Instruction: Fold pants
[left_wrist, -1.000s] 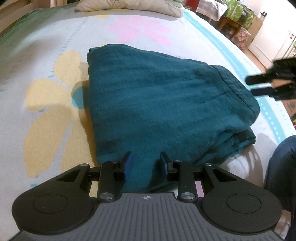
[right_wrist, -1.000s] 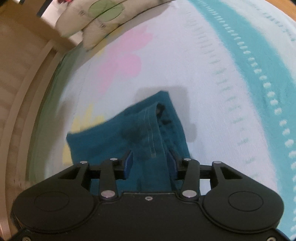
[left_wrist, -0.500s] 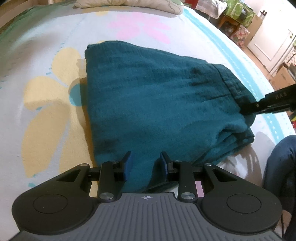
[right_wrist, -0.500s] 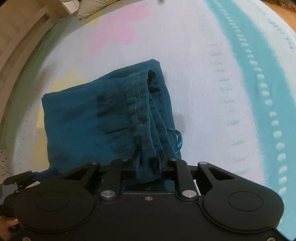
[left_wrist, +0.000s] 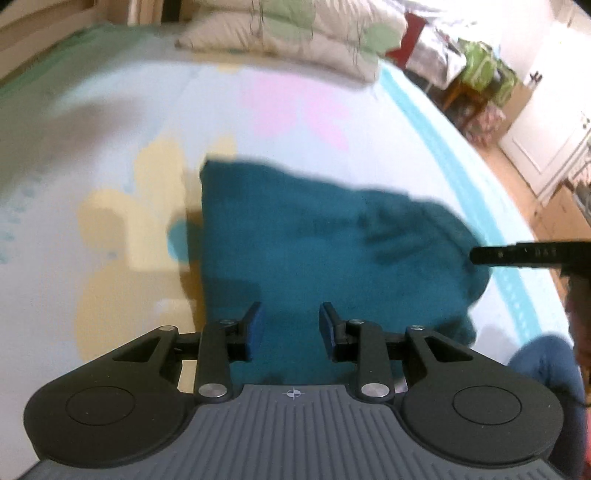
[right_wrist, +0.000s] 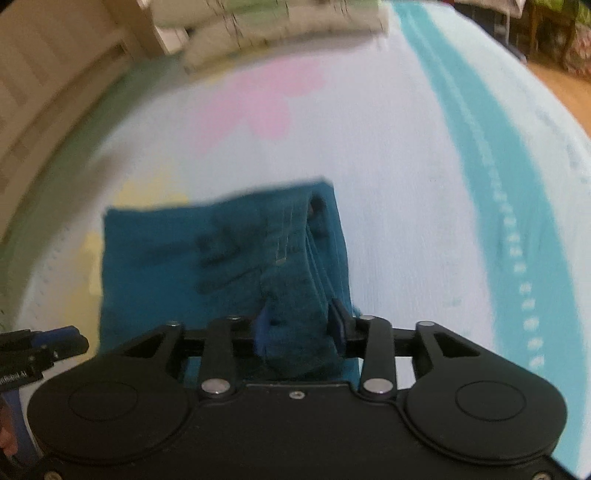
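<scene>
Seemingly near done | pants (left_wrist: 325, 251) lay folded ahead of our left gripper (left_wrist: 291, 325), fingers wide | right gripper (right_wrist: 300, 325) fingers pinched waistband bunch | final fold left

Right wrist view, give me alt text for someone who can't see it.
The right gripper pinches a bunched edge of folded teal pants lying on a flowered bedsheet. The left gripper shows at the left edge; pillows sit beyond, blurred.

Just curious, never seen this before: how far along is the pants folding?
Mostly done: the teal pants already lie as a compact folded stack on the bed. In hand: the right tongs grip the waistband end. The left tongs hover open. Left: probably a last fold or tidying.
</scene>
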